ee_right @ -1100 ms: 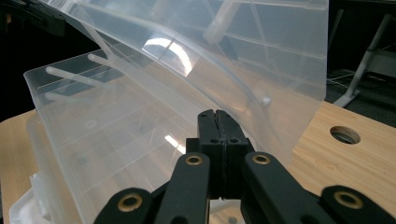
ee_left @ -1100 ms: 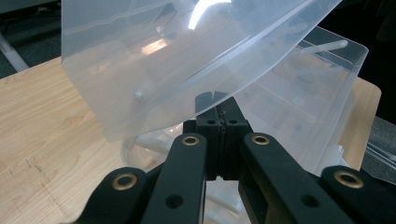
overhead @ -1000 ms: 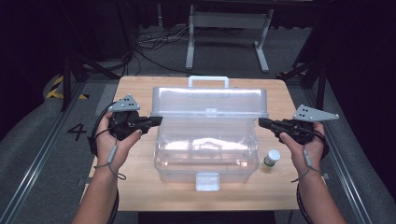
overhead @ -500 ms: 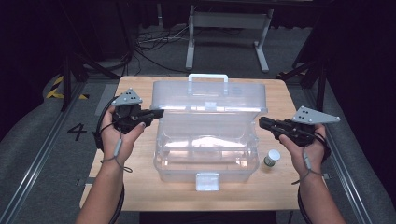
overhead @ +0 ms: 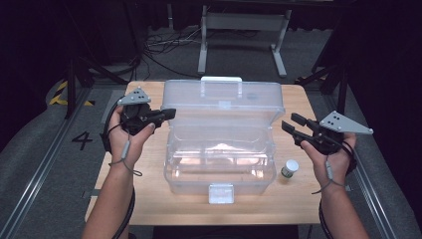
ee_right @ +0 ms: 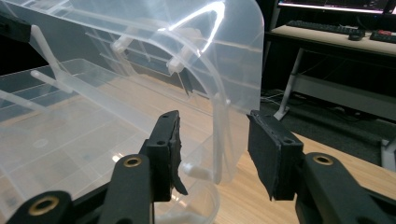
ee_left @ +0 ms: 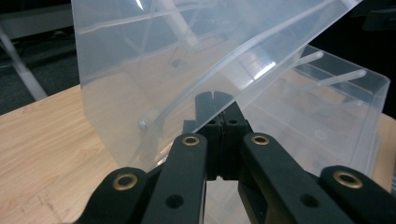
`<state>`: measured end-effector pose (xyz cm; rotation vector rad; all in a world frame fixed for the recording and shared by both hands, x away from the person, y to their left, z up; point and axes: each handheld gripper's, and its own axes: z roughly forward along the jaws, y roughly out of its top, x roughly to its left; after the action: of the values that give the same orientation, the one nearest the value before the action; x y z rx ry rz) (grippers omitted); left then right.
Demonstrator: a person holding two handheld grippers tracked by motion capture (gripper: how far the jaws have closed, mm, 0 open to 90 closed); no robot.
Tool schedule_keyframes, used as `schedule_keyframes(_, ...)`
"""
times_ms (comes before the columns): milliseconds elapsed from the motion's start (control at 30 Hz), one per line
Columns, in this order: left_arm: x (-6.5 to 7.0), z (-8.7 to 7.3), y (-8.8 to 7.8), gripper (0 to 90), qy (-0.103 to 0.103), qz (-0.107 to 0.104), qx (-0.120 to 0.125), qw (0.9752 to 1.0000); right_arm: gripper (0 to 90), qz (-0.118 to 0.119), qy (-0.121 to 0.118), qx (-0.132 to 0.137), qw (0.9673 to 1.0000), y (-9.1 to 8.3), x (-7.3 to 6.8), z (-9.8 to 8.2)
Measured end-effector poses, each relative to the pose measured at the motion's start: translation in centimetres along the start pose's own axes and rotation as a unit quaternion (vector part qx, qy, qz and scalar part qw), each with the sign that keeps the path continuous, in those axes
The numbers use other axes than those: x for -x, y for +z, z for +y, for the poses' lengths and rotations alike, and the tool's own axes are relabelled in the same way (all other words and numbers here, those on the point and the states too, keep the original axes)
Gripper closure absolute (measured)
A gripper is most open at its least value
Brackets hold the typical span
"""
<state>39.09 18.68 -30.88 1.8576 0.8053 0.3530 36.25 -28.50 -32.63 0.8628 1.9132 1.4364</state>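
While the lid (overhead: 226, 102) of your clear box (overhead: 219, 164) is already swung up, your left tool (overhead: 166, 113) is pinched on the lid's near edge and your right tool (overhead: 291, 124) has just been opening, the lid's other edge loose between its jaws. Lid's basically open; what's left is letting go and maybe the small bottle (overhead: 289, 168) just below your right tool on the table (overhead: 149, 199).

Only readable mark: a dark "4" (overhead: 82, 140) on the grey floor (overhead: 40, 164), left of frame in the high view. Nothing else is legible.
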Motion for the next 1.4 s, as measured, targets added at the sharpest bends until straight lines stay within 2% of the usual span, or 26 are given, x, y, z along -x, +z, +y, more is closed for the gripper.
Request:
schedule_keyframes(267, -0.1, 0.2, 0.1, 90.0, 0.002, -0.001, 0.001, 1.0, 51.9, -0.009, -0.014, 0.005, 0.9999, 1.7, -0.3, 1.5)
schedule_keyframes(533, 0.0, 0.0, 0.0, 89.9, 0.006, -0.005, -0.002, 1.0, 53.7, -0.013, -0.02, -0.002, 0.9997, 3.3, -0.5, 1.8)
schedule_keyframes(567, 0.1, 0.0, 0.0, 89.9, 0.007, -0.009, -0.002, 0.9999, 56.2, -0.022, -0.024, -0.004, 0.9994, 3.6, -0.5, 1.8)
schedule_keyframes(667, 0.3, 0.0, -0.3, 89.6, 0.01, -0.015, -0.007, 0.9998, 62.1, -0.025, -0.016, 0.003, 0.9996, 3.5, -0.3, 1.8)
schedule_keyframes(800, 0.5, 0.0, -0.6, 88.1, 0.009, -0.013, -0.007, 0.9998, 63.2, -0.024, -0.011, 0.003, 0.9996, 3.5, -0.1, 1.9)
schedule_keyframes(1033, 0.7, -0.3, -0.8, 86.7, 0.013, -0.012, -0.015, 0.9997, 67.2, -0.042, -0.021, 0.006, 0.9989, 3.4, -0.4, 2.1)
schedule_keyframes(1200, 0.6, -0.6, -1.2, 87.1, 0.01, -0.007, -0.014, 0.9998, 75.2, -0.03, -0.005, 0.017, 0.9994, 3.1, 0.1, 2.6)
schedule_keyframes(1400, 0.3, -1.2, -2.2, 87.5, -0.001, 0.004, -0.013, 0.9999, 77.6, -0.039, -0.02, 0.002, 0.9991, 3.7, 0.4, 3.3)
